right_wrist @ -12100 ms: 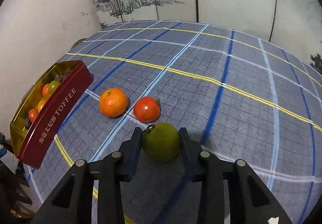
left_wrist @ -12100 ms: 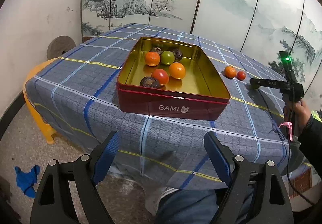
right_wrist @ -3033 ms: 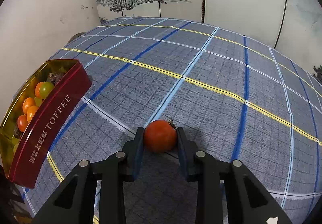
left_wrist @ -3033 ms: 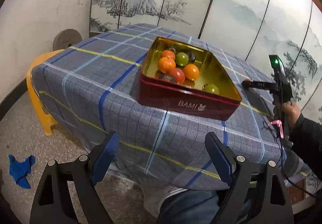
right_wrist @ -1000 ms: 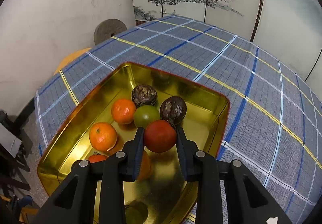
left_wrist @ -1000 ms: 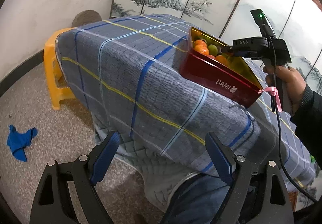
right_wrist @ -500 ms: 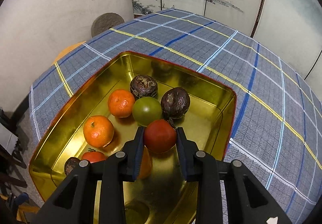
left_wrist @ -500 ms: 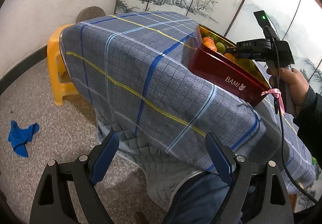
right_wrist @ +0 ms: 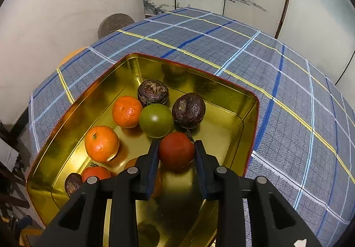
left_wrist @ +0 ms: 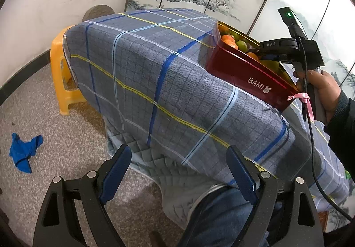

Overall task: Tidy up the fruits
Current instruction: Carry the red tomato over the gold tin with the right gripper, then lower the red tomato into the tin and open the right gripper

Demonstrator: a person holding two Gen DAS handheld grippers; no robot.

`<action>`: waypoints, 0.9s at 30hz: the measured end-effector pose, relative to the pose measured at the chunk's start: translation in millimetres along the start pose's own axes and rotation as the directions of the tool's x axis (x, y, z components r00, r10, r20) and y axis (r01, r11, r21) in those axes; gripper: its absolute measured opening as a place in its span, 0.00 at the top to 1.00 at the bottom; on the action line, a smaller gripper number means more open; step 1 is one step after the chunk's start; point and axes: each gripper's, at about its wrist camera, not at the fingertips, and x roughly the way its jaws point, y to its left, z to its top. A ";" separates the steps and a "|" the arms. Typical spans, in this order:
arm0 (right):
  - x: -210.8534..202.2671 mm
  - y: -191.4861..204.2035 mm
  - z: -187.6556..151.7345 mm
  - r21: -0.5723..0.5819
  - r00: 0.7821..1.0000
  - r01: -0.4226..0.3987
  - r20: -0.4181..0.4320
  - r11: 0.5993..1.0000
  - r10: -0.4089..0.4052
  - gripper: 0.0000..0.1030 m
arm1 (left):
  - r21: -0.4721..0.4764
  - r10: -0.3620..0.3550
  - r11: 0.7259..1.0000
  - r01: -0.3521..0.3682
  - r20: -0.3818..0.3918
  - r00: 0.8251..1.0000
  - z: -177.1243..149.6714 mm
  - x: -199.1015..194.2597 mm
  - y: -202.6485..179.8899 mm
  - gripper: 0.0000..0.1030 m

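My right gripper point(right_wrist: 176, 147) is shut on a red tomato point(right_wrist: 176, 149) and holds it over the gold inside of the red tin point(right_wrist: 224, 89). In the tin lie a green fruit point(right_wrist: 156, 120), two oranges point(right_wrist: 126, 111), two dark wrinkled fruits point(right_wrist: 188, 110) and, near the front, another red fruit point(right_wrist: 95, 173). In the left wrist view the red tin point(left_wrist: 244, 69) sits on the checked tablecloth point(left_wrist: 168, 82) at the right, with the right gripper point(left_wrist: 261, 50) reaching in over it. My left gripper point(left_wrist: 177, 171) hangs open and empty below the table edge.
A hand point(left_wrist: 319, 89) and dark sleeve hold the right gripper, with a cable trailing down. A yellow stool point(left_wrist: 61, 69) stands left of the table, a blue rag point(left_wrist: 23, 151) lies on the speckled floor. Painted folding screens stand behind the table.
The right gripper has sunk a little lower into the tin with the tomato still in it. The left wrist view has swung slightly, putting the tin further right.
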 end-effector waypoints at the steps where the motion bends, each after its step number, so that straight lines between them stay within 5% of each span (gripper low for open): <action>1: 0.1 -0.2 0.1 0.000 1.000 -0.001 0.000 1.000 0.001 0.72 | 0.001 0.001 1.000 -0.001 -0.002 1.000 -0.1 0.2 0.8 0.15; 13: 0.1 -1.2 0.3 -0.009 1.000 -0.015 0.002 1.000 0.015 0.70 | 0.015 0.006 1.000 -0.006 -0.007 1.000 -1.0 0.4 -2.6 0.15; 20: -13.2 0.8 -2.5 -0.015 0.998 -0.049 0.042 0.999 0.050 0.30 | 0.031 0.016 0.999 -0.016 0.010 1.000 2.1 -6.5 -8.1 0.15; 27: -55.5 -1.4 -23.8 -0.007 0.990 0.036 0.140 0.999 -0.034 0.18 | 0.096 0.036 0.995 -0.040 0.035 0.999 8.0 -10.1 -26.0 0.15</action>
